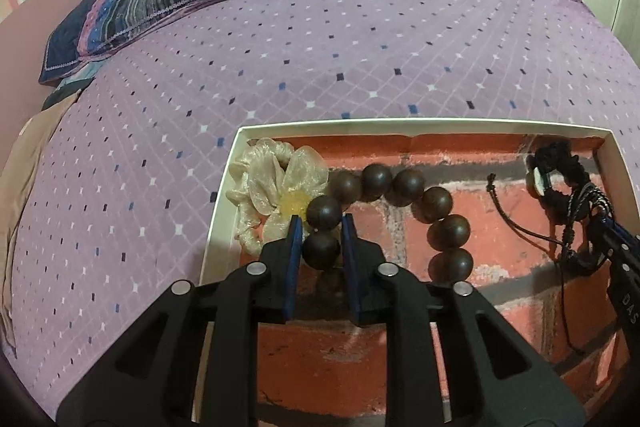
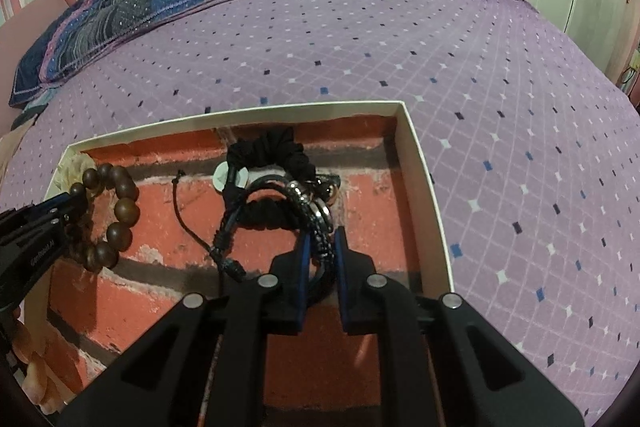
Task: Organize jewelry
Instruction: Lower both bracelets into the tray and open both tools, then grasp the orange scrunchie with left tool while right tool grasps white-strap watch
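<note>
Left gripper (image 1: 320, 227) up close, fingers clamped on a dark bead of the wooden bead bracelet (image 1: 400, 183), down inside the white box (image 1: 400, 125) beside the cream scrunchie (image 1: 272, 187). Right gripper (image 2: 320, 239) has its fingers pinched on what looks like a bundle of black cord bracelets (image 2: 316, 223), near the black scrunchie (image 2: 272, 147). Box sits on the purple bed (image 2: 480, 87)

Black claws (image 1: 320, 227) (image 2: 322, 239), blue pads, silver screws.
</note>
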Demonstrator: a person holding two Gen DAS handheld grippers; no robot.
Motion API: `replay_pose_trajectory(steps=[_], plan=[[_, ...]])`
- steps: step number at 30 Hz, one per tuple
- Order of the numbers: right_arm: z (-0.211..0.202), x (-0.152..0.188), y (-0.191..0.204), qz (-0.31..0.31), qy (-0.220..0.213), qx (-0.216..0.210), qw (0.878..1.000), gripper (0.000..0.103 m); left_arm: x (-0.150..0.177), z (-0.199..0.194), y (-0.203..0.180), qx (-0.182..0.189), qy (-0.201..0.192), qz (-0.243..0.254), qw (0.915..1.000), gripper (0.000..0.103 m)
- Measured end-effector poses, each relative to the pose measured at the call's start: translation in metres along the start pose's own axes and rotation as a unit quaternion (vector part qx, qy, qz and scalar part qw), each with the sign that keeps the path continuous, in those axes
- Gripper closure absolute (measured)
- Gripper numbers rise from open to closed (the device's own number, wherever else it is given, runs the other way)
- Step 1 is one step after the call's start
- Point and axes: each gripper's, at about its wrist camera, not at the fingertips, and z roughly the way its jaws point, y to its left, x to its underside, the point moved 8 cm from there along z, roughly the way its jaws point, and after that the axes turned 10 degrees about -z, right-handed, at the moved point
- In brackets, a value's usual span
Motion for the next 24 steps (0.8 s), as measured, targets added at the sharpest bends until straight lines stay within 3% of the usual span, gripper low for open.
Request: replay_pose_trajectory(steps=[4,6,8,10,13,15,17,19,24], plan=[[-0.002,0.001,0.0,-0.003,0.0,0.006,1.0,0.09,-0.002,-0.002,0.001,-0.002,-0.005,-0.005,1.0,0.078],[-0.004,0.001,-0.001,-0.002,-0.006,0.007,1.0,0.086,-0.002,-0.006,0.004,0.0,-0.01,-0.008,0.9999,0.063],[-0.011,-0.001,0.0,-0.004,-0.015,0.009,1.0,0.053,-0.002,-0.016,0.01,0.003,-0.025,-0.012,0.9996,0.042],[-0.022,-0.005,0.0,-0.011,-0.031,0.016,0.999,0.048,0.0,-0.029,0.013,0.014,-0.039,-0.012,0.9991,0.034],[-0.042,-0.009,0.001,-0.022,-0.049,0.012,0.998,0.038,0.004,-0.056,0.022,0.034,-0.055,-0.015,0.9978,0.031],[-0.07,-0.01,-0.003,-0.025,-0.076,0.017,0.997,0.02,0.007,-0.079,0.03,0.051,-0.068,-0.028,0.9959,0.022],[-0.106,-0.005,-0.006,-0.031,-0.105,0.025,0.994,0.011,0.015,-0.112,0.047,0.049,-0.091,-0.033,0.9941,0.014],[-0.146,0.006,-0.012,-0.049,-0.132,0.039,0.989,0.006,0.027,-0.145,0.062,0.047,-0.116,-0.034,0.9916,0.004],[-0.219,0.053,-0.037,-0.045,-0.158,0.046,0.985,0.002,0.068,-0.215,0.098,0.032,-0.15,-0.037,0.9875,0.003]])
